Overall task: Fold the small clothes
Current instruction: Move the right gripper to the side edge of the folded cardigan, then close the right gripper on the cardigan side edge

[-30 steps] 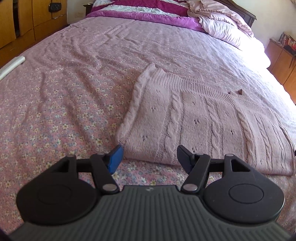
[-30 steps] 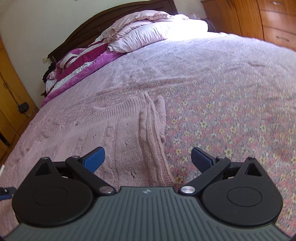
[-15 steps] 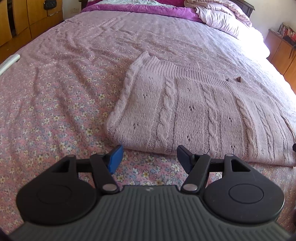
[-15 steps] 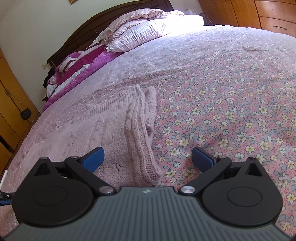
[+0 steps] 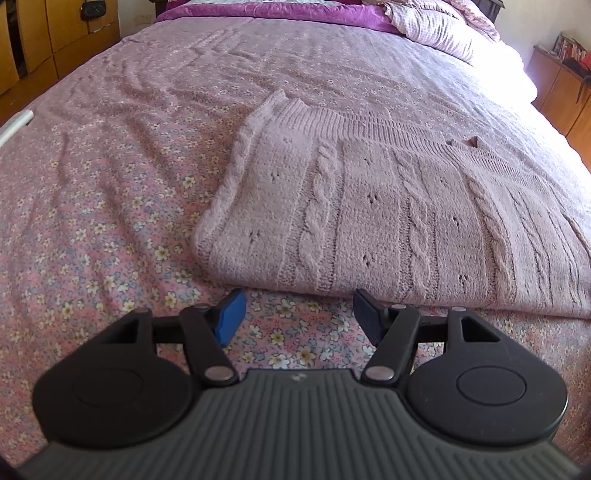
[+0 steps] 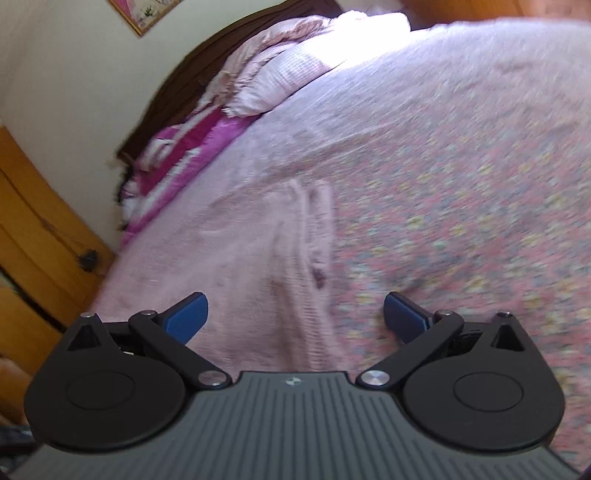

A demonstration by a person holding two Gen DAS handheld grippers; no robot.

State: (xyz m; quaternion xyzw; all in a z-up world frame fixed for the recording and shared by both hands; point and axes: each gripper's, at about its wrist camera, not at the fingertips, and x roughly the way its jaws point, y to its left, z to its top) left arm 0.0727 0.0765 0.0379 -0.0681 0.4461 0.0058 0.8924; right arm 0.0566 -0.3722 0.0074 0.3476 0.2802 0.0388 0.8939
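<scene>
A pale pink cable-knit sweater [image 5: 369,206] lies folded flat on the flowered bedspread [image 5: 92,221]. My left gripper [image 5: 299,317] is open and empty, hovering just short of the sweater's near edge. In the right wrist view, which is motion-blurred, the same sweater [image 6: 280,251] runs away from me with its folded right edge between my fingers' line. My right gripper [image 6: 295,317] is open and empty above the sweater's near end.
Pillows [image 6: 295,70] and a magenta blanket [image 5: 277,11] lie at the head of the bed. Wooden cupboards [image 5: 48,33] stand to the left, a wooden cabinet [image 5: 561,85] to the right. A white tube [image 5: 14,125] lies at the bed's left edge.
Both grippers have pulled back and risen from the sweater, staying open. The right wrist view has swung up and blurred.
</scene>
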